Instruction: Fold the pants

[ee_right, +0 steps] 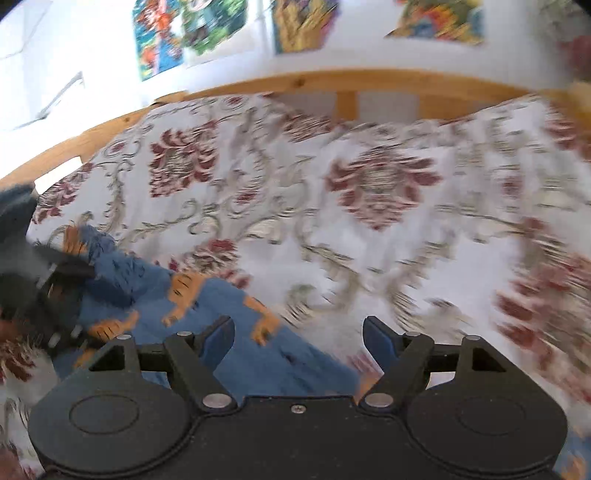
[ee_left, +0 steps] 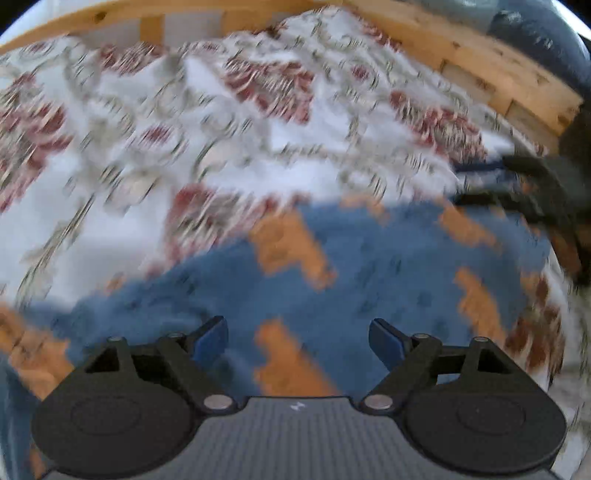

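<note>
The pants [ee_left: 369, 280] are blue with orange tiger prints and lie on a white bedspread with red flowers [ee_left: 155, 147]. My left gripper [ee_left: 297, 339] is open and empty, just above the blue fabric. My right gripper [ee_right: 298, 338] is open and empty, over the right edge of the pants [ee_right: 236, 332]. In the left wrist view the right gripper [ee_left: 535, 188] shows dark at the far right edge. In the right wrist view the left gripper [ee_right: 48, 291] shows at the far left over the pants. Both views are blurred.
A wooden bed frame [ee_left: 491, 77] runs along the far side of the bedspread [ee_right: 369, 221]; it also shows in the right wrist view [ee_right: 332, 83]. Colourful pictures [ee_right: 192, 29] hang on the white wall behind.
</note>
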